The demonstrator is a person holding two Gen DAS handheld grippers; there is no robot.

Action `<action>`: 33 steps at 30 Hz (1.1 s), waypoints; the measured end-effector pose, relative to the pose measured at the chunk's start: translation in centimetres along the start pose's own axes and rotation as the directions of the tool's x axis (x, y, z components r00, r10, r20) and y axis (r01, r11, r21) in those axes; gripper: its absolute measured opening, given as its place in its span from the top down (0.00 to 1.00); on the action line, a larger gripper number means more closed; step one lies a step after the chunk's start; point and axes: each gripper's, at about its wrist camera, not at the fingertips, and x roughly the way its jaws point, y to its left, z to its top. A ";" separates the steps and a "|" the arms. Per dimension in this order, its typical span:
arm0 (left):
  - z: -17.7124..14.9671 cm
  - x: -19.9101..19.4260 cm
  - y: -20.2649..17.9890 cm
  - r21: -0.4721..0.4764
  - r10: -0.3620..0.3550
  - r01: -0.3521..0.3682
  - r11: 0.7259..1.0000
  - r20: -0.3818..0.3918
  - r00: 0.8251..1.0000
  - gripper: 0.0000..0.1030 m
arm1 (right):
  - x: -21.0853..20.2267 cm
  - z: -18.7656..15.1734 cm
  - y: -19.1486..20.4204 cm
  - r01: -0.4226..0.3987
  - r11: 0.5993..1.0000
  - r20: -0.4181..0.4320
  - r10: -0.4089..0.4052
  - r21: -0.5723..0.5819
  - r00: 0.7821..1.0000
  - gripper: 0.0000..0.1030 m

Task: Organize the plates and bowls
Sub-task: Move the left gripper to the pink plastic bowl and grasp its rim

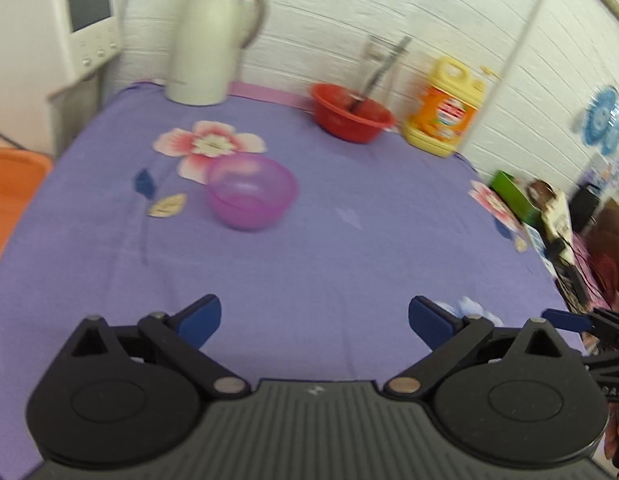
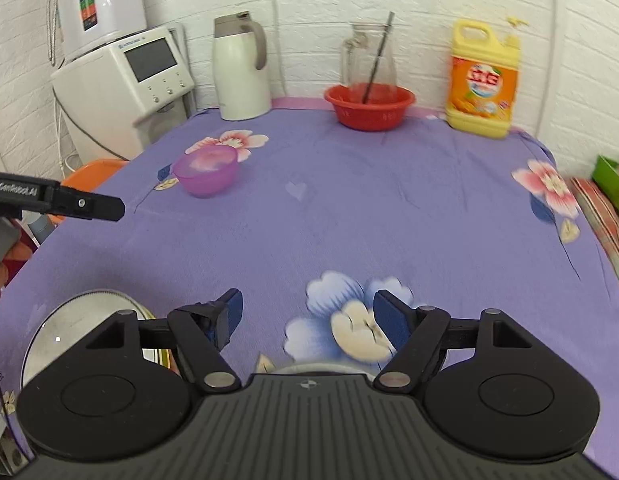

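A translucent purple bowl [image 1: 252,191] stands upright on the purple flowered tablecloth [image 1: 349,248], ahead and left of my left gripper [image 1: 314,320], which is open and empty above the near part of the table. The bowl also shows in the right wrist view [image 2: 207,172], far ahead to the left. My right gripper [image 2: 307,316] is open and empty above a blue flower print. A white plate [image 2: 89,320] lies at the near left, partly hidden behind the right gripper's body. The left gripper's fingers [image 2: 89,206] enter the right view from the left.
Along the back wall stand a white thermos jug [image 2: 239,68], a red basin [image 2: 369,106] with a glass pitcher behind it, and a yellow detergent bottle [image 2: 483,80]. A white appliance [image 2: 129,84] and an orange tub [image 1: 13,192] sit off the table's left edge.
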 end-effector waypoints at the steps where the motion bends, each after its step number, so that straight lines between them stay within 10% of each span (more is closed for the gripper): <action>1: 0.4 0.2 0.9 -0.019 0.011 -0.011 1.000 0.006 1.000 0.03 | 0.6 0.6 0.3 -0.004 1.000 -0.002 0.004 -0.015 1.000 0.00; 16: 7.4 9.6 8.9 -0.178 0.042 -0.036 0.983 0.029 0.999 0.03 | 15.8 8.5 5.7 -0.124 0.989 -0.099 0.116 -0.080 0.988 0.00; 33: 8.7 17.7 8.4 0.034 0.072 -0.072 0.997 0.002 0.997 0.05 | 23.9 8.1 8.3 -0.165 0.961 -0.088 0.149 -0.223 0.985 0.00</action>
